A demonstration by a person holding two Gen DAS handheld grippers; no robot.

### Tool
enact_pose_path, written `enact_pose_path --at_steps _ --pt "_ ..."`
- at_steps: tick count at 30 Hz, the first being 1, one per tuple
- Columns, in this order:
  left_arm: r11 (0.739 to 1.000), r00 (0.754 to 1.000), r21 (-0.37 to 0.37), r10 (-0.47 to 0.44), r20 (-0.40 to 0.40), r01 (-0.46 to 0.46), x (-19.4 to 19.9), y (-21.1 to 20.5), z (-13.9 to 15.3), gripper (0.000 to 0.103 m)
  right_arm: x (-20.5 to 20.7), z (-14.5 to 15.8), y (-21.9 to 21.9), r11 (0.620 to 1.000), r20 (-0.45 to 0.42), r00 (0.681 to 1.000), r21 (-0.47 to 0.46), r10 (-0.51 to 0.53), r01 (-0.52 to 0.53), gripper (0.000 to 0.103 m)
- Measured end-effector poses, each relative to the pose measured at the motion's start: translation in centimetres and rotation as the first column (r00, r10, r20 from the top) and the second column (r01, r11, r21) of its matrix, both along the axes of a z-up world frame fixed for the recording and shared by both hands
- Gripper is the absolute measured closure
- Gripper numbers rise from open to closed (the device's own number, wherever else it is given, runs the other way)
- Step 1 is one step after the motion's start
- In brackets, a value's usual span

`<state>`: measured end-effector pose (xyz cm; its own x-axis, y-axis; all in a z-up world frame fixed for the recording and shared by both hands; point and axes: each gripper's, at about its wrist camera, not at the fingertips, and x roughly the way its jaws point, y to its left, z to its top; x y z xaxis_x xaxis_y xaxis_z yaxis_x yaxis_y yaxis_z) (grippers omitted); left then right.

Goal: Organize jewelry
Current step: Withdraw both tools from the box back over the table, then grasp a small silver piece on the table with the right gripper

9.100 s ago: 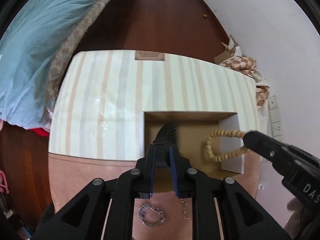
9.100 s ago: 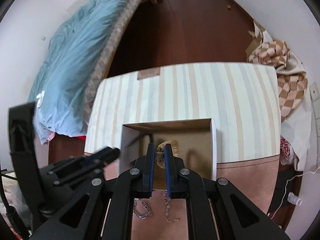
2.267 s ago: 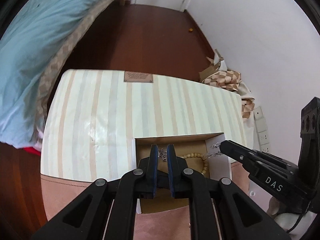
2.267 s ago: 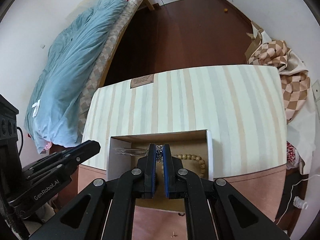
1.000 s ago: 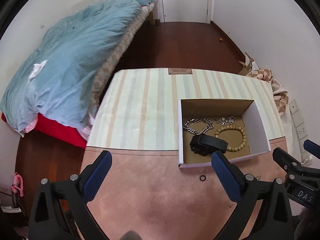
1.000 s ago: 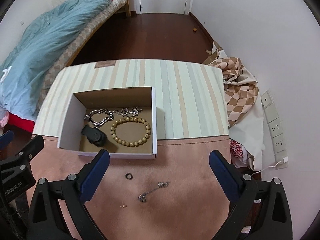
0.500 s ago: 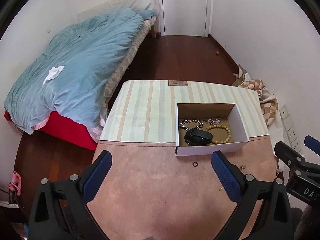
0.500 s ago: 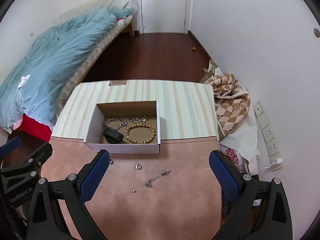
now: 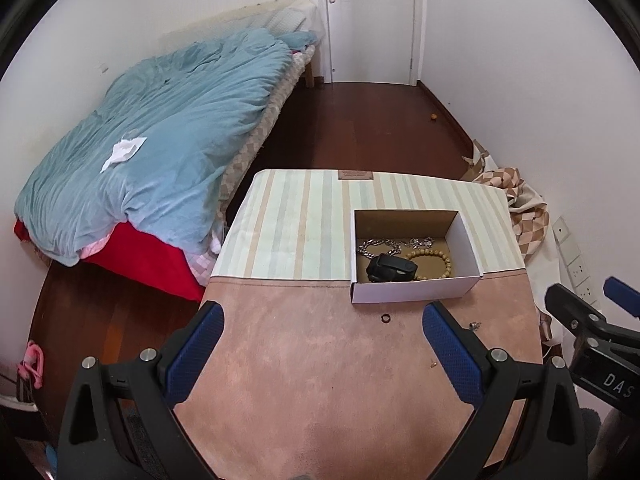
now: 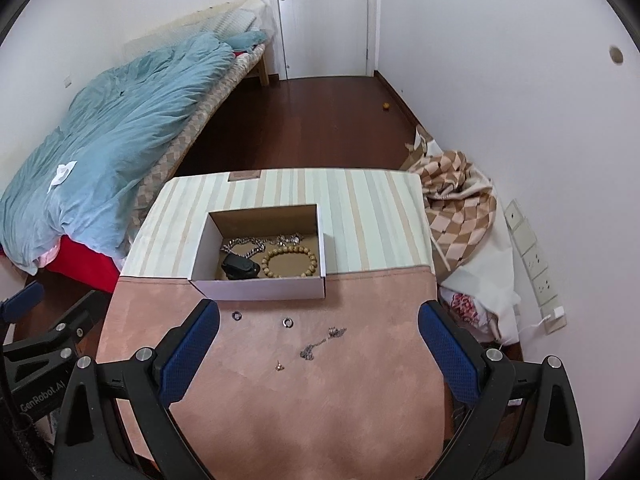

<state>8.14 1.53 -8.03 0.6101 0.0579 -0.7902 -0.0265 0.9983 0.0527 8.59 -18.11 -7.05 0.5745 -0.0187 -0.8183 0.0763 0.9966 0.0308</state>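
Both claws, left claw (image 9: 323, 336) and right claw (image 10: 319, 334), spread wide, empty, above desk (image 10: 312, 400). Lower onto thin chain (image 10: 320, 342) just before cardboard box (image 10: 262, 288); pinch bunched links, avoiding stud earring (image 10: 279, 367).

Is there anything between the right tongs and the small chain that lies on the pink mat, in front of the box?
Nothing visible. The right tongs are wide open above the pink mat, and the thin chain lies bare between them and the box. Two small rings lie nearer the box, apart from the chain.
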Motion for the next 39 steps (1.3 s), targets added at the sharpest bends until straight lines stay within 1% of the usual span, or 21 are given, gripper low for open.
enact_pose_path --at_steps 3,6,8,9,10,12,14,16,17,18,20,21,23,25,27,29,30,31,33,35,39 --pt "1.000 1.000 0.002 0.013 -0.017 -0.013 0.2 0.1 -1.3 0.001 0.1 -1.7 -1.2 0.999 -0.037 0.999 0.033 -0.028 0.029 0.002" --pt "0.999 0.998 0.015 0.031 -0.057 -0.030 0.8 0.1 -3.6 0.001 0.3 -4.9 -3.1 0.993 -0.107 0.993 0.092 -0.059 0.069 0.002" --pt "0.999 0.994 0.023 0.044 -0.099 -0.042 1.2 0.1 -5.7 0.001 0.4 -7.1 -4.0 0.989 -0.136 0.988 0.123 -0.070 0.087 0.004" --pt "0.998 0.992 0.034 0.051 -0.119 -0.047 1.4 0.1 -6.8 0.001 0.5 -8.1 -4.3 0.987 -0.152 0.986 0.135 -0.069 0.090 0.011" --pt "0.997 0.988 0.051 0.059 -0.141 -0.052 1.6 0.1 -7.9 0.001 0.6 -9.7 -4.7 0.984 -0.179 0.981 0.152 -0.069 0.097 0.021" --pt "0.995 0.984 0.082 0.071 -0.165 -0.058 2.0 0.0 -9.8 0.001 0.8 -12.1 -5.4 0.979 -0.210 0.975 0.169 -0.074 0.111 0.029" --pt "0.992 0.978 0.105 0.084 -0.189 -0.065 2.2 0.1 -11.5 0.001 1.0 -14.0 -6.2 0.975 -0.224 0.970 0.178 -0.089 0.131 0.029" --pt "0.990 0.973 0.120 0.095 -0.212 -0.071 2.4 0.2 -13.2 0.001 1.6 -15.7 -6.8 0.972 -0.231 0.968 0.182 -0.102 0.146 0.036" --pt "0.990 0.967 0.120 0.098 -0.234 -0.072 2.6 0.3 -14.1 0.001 1.8 -16.4 -7.0 0.972 -0.233 0.967 0.181 -0.104 0.148 0.037" --pt "0.990 0.960 0.118 0.103 -0.260 -0.074 2.8 0.4 -15.2 0.001 2.2 -17.1 -7.1 0.972 -0.235 0.967 0.187 -0.098 0.144 0.039" --pt "0.990 0.951 0.117 0.109 -0.290 -0.078 3.1 0.5 -16.5 0.001 3.1 -18.2 -7.0 0.974 -0.230 0.970 0.187 -0.083 0.128 0.046" --pt "0.990 0.947 0.116 0.110 -0.302 -0.078 3.2 0.5 -17.1 0.001 3.5 -18.4 -6.7 0.976 -0.225 0.972 0.184 -0.072 0.115 0.049" --pt "0.989 0.939 0.121 0.116 -0.324 -0.080 3.4 0.4 -18.2 0.001 4.3 -19.0 -5.9 0.983 -0.211 0.976 0.162 -0.049 0.085 0.050" --pt "0.990 0.935 0.120 0.117 -0.336 -0.081 3.5 0.2 -18.8 0.001 5.0 -19.6 -5.1 0.988 -0.198 0.980 0.148 -0.023 0.053 0.053" --pt "0.990 0.933 0.117 0.116 -0.341 -0.080 3.6 0.1 -19.1 0.001 5.7 -20.2 -4.0 0.992 -0.187 0.982 0.122 0.003 0.020 0.053" --pt "0.990 0.933 0.116 0.115 -0.342 -0.079 3.6 -0.1 -19.0 0.001 6.0 -20.5 -3.3 0.996 -0.177 0.984 0.085 0.014 0.001 0.061" --pt "0.991 0.933 0.115 0.110 -0.342 -0.075 3.6 -0.3 -19.0 0.001 6.0 -20.6 -2.9 0.998 -0.162 0.987 0.057 0.024 -0.015 0.079" --pt "0.991 0.935 0.114 0.104 -0.339 -0.069 3.6 -0.5 -18.9 0.001 6.0 -20.6 -2.6 0.999 -0.150 0.988 0.029 0.028 -0.023 0.091" --pt "0.993 0.939 0.109 0.088 -0.332 -0.054 3.6 -1.1 -18.6 0.001 5.8 -20.6 -2.9 0.999 -0.143 0.989 0.032 0.023 -0.019 0.091" --pt "0.996 0.946 0.086 0.054 -0.321 -0.028 3.3 -2.2 -18.2 0.001 5.3 -20.3 -3.6 0.999 -0.134 0.991 0.042 0.005 0.001 0.091" --pt "0.999 0.949 0.020 -0.018 -0.316 0.026 2.7 -5.0 -17.7 0.002 3.5 -18.9 -6.4 0.993 -0.115 0.991 0.083 -0.073 0.083 0.091"
